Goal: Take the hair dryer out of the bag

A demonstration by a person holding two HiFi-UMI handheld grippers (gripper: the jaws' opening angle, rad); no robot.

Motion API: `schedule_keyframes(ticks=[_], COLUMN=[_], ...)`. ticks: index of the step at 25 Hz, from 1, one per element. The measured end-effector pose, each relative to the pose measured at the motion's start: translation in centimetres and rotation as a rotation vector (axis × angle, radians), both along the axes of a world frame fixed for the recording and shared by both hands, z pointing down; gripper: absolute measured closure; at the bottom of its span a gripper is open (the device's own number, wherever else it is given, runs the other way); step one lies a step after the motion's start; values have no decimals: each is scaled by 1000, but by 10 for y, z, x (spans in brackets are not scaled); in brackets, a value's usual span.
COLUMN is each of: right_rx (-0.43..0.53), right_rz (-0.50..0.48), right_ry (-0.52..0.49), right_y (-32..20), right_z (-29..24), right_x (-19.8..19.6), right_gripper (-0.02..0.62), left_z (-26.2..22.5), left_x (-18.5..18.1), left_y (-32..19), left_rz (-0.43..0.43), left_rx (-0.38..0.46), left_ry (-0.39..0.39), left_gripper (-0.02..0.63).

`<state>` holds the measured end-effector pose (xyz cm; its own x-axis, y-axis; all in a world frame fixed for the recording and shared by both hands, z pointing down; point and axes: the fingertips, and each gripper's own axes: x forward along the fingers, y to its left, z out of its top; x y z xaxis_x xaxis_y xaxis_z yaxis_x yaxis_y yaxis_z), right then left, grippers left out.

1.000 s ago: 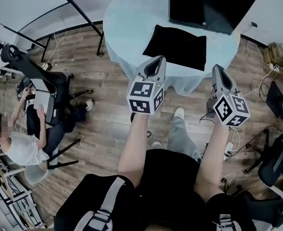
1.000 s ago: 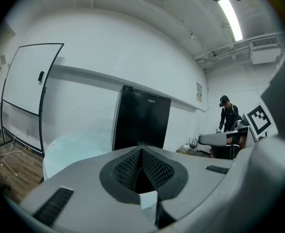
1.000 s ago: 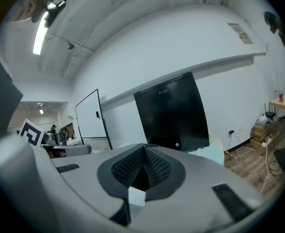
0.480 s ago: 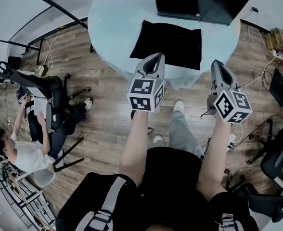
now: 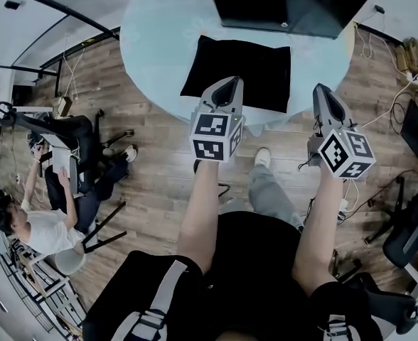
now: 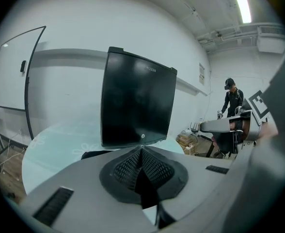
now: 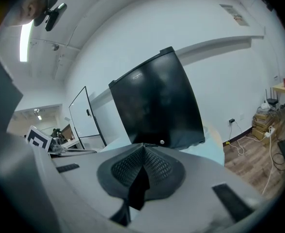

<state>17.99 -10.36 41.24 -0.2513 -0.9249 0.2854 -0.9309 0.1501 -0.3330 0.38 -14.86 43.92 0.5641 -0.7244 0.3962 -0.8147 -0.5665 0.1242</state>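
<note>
My left tongs (image 5: 229, 84) are shut, pads pressed together with nothing between them, and my right tongs (image 5: 321, 89) are closed empty in the same way. Both point toward 12 o'clock at the round, pale blue bench (image 5: 156, 38). The flat black bag (image 5: 241, 69) lies on the bench's near half, and in the head view the left tongs' tip overlaps its near edge. I cannot see the hair dryer itself. The right tongs sit at about 4 o'clock from the bag, over the bench's rim. A dark monitor (image 5: 287, 2) stands at 12 o'clock beyond the bag. At 8 o'clock, well apart, a seated person (image 5: 42, 226) is on the wooden floor (image 5: 152, 183).
</note>
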Motion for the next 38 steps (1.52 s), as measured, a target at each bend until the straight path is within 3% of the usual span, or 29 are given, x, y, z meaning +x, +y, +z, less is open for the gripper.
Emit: schedule_keyframes(ticks=[8, 14, 16, 18, 25, 29, 33, 38], right_rx=[128, 185, 184, 193, 179, 116, 61, 8], right_rz=[-74, -104, -117, -131, -173, -185, -164, -157], right_ry=[-2, -7, -11, -21, -44, -39, -64, -72], right_y=[-41, -52, -54, -55, -63, -68, -72, -77], right_z=[-56, -81, -79, -80, -67, -41, -17, 7], right_x=[7, 9, 6, 4, 3, 1, 4, 3], right_gripper=[594, 594, 594, 594, 594, 594, 594, 594], left_z=[-60, -81, -74, -62, -18, 22, 56, 88], left_x=[5, 6, 6, 9, 26, 37, 42, 47], left_y=[-30, -36, -37, -39, -41, -37, -35, -35], left_rz=[-40, -29, -7, 25, 121, 221, 281, 331], left_rx=[155, 202, 184, 155, 68, -11, -59, -116], left_ry=[-53, -99, -130, -164, -266, -339, -446, -489], left_gripper=[595, 581, 581, 521, 518, 411, 411, 411])
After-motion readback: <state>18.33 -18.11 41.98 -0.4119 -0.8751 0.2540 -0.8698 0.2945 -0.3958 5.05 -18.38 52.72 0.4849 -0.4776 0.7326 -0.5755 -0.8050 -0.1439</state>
